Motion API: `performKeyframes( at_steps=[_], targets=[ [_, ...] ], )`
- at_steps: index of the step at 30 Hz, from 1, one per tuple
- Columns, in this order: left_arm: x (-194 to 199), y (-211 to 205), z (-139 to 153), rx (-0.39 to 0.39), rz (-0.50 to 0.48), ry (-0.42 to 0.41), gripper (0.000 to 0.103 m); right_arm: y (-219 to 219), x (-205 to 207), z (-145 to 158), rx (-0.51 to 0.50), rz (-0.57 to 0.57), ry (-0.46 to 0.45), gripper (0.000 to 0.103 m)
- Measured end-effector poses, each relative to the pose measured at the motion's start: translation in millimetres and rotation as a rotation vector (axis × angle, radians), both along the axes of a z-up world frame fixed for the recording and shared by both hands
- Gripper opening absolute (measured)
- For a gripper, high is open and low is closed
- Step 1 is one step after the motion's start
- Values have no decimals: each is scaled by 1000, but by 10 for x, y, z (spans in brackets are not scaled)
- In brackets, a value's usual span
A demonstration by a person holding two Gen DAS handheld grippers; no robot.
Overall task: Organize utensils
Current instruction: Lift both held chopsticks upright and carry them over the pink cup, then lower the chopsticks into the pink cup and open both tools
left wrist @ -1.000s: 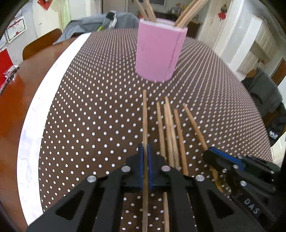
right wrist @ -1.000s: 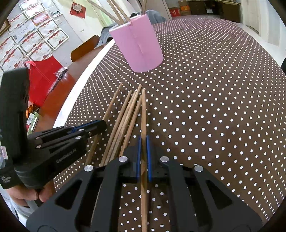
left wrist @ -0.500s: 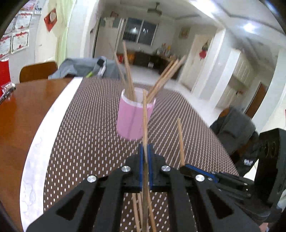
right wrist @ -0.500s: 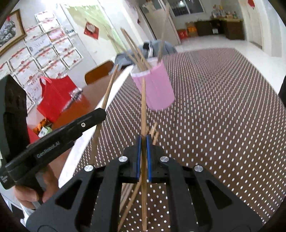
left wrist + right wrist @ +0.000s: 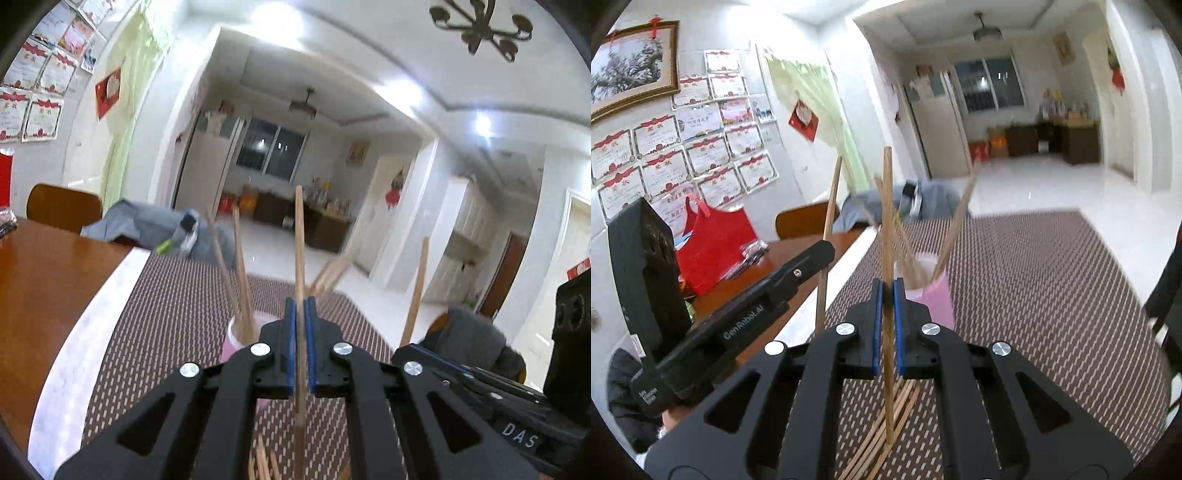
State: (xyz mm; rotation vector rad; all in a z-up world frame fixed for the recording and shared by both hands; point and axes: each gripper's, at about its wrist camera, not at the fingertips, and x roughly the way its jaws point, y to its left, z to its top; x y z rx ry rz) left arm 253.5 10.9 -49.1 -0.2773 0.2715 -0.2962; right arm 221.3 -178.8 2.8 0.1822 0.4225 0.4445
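Observation:
My left gripper [image 5: 300,314] is shut on a wooden chopstick [image 5: 298,243] that stands upright, lifted above the table. My right gripper [image 5: 887,295] is shut on another wooden chopstick [image 5: 886,206], also upright. A pink cup [image 5: 932,295] holding several chopsticks stands ahead on the dotted brown tablecloth [image 5: 1034,280]; in the left wrist view the cup [image 5: 236,338] is half hidden behind the fingers. Several loose chopsticks [image 5: 886,443] lie on the cloth below the grippers. The right gripper's chopstick [image 5: 415,291] shows at the right of the left wrist view.
The tablecloth has a white border [image 5: 74,354] beside bare wooden table [image 5: 40,280]. A red bag [image 5: 713,243] sits on the table at left. A wooden chair [image 5: 62,206] with grey clothing [image 5: 155,225] stands at the far end.
Both grippers have risen from the table and tilted up, each lifting its chopstick off the pile to upright. The cup now sits lower in both views.

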Motion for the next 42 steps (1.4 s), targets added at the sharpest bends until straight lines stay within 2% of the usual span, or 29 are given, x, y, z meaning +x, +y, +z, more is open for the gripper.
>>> performKeyframes(
  at_steps=[10,15,20,30,36,42],
  targets=[
    [407,8,191,-63,58,-183,6,80,364,263,28,-83,-198,6],
    [620,45,186,-105,112,-257,6,99,557,298,29,-104,-249,6],
    [863,145,130,-168,175,-289,6,109,700,278,55,-116,-278,6],
    [948,1,23,-65,270,-388,6,90,914,148,62,-112,-270,6],
    [956,-106,-122,-2,271,-360,6,99,936,54,57,-103,-244,6],
    [925,-62,-200,13,246,-260,6,100,912,-13,52,-95,-218,6]
  ],
)
